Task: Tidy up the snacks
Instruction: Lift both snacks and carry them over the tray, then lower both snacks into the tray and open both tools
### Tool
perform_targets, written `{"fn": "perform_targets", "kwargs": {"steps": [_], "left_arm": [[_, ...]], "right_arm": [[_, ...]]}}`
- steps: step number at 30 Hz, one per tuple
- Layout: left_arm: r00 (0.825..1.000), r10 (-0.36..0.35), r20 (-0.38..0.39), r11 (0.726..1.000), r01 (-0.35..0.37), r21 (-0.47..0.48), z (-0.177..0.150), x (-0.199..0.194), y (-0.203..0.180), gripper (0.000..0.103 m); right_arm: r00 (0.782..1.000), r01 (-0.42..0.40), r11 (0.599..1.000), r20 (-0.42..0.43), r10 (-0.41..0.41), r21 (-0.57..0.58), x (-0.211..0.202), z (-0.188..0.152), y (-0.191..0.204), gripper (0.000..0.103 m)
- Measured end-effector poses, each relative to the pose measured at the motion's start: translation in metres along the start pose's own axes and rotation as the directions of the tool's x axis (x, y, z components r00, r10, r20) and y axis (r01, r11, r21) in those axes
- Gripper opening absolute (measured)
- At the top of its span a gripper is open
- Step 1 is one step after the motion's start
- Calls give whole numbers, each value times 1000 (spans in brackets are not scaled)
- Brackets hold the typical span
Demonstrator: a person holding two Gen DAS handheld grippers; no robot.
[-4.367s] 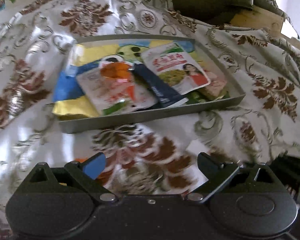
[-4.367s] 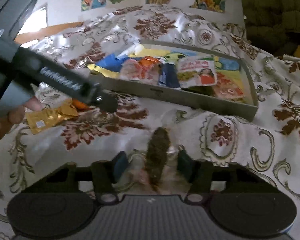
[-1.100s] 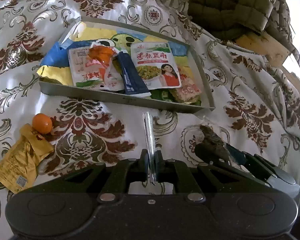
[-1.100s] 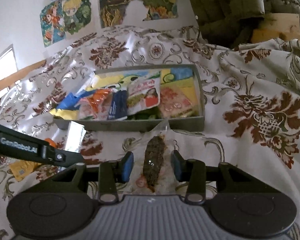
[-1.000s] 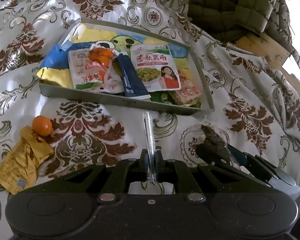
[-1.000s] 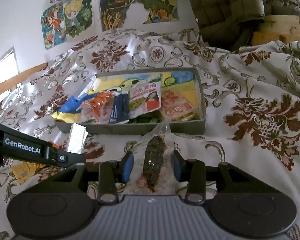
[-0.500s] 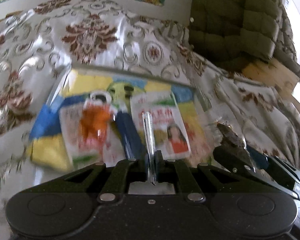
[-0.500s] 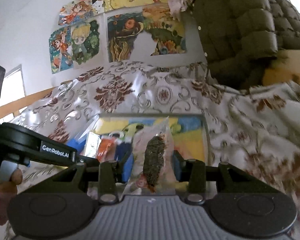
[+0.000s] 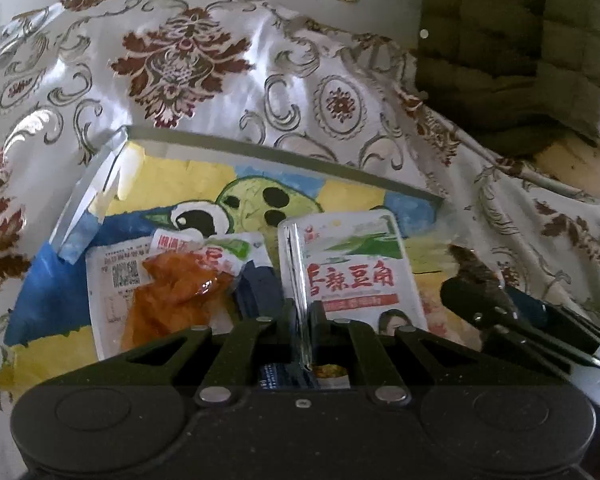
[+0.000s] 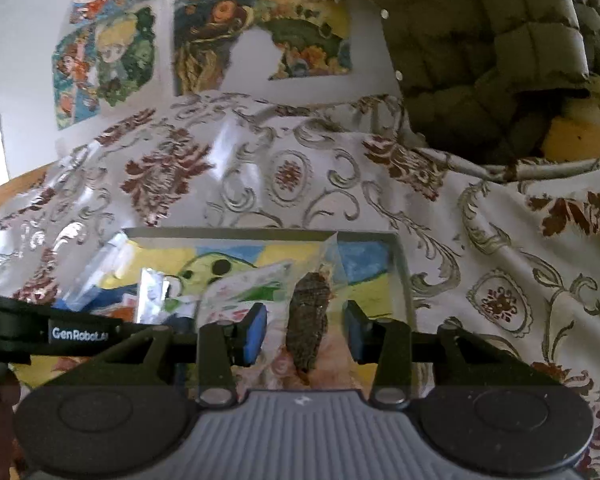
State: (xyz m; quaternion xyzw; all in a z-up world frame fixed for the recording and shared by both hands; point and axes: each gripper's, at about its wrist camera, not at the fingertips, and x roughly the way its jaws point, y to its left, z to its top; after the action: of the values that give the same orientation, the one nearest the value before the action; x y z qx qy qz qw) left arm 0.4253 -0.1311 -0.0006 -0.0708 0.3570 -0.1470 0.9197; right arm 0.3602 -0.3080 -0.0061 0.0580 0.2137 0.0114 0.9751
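A grey tray (image 9: pixel 284 156) with a painted yellow, blue and green lining lies on the patterned cloth. In it lie a white packet with an orange snack (image 9: pixel 172 292), a dark blue packet (image 9: pixel 260 288) and a white packet with red characters (image 9: pixel 356 276). My left gripper (image 9: pixel 300 312) is shut on a thin silver packet (image 9: pixel 296 280), held edge-on above the tray. My right gripper (image 10: pixel 304 332) is shut on a clear packet with a dark brown snack (image 10: pixel 310 316), above the tray's right part (image 10: pixel 400 264). The right gripper also shows in the left wrist view (image 9: pixel 480 292).
The floral white and maroon cloth (image 9: pixel 188 56) covers the surface all round the tray. An olive quilted jacket (image 9: pixel 512 48) hangs at the back right. Cartoon posters (image 10: pixel 108 60) are on the wall behind. The left gripper's body (image 10: pixel 72 332) crosses the right wrist view.
Both grippers have risen from the cloth in front of the tray and moved forward over it, each still holding its packet. The orange ball and yellow packet have left the view.
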Motion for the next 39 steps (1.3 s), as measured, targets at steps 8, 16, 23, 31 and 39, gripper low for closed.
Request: {"fn": "perform_targets", "kwargs": {"steps": [8,16,23,31,39], "left_arm": [[999,40,-10,999,-40,-17,-5,8,1,7],[994,109,-26,994,-109,5,-8,7,-7,33],[992,122,34,992,-121,-26,-3,-22,-10,73],[978,174,116,983,-165,-86,-1,-75,-2,102],[956,235,177,971,-222,-87,-17,-143,7,102]], "right_arm": [[999,-3,1000,-38,2,-11,10,-3,1,47],[995,3,999,-102,-7,-45,17,-7,2,61],[998,6,998,-66,-10,-62,-9,3,-1,83],[1000,21,997,5,-21,-80,-54,25,-1,94],[998,-7,997,69,12,-72,-112,34,13,103]]}}
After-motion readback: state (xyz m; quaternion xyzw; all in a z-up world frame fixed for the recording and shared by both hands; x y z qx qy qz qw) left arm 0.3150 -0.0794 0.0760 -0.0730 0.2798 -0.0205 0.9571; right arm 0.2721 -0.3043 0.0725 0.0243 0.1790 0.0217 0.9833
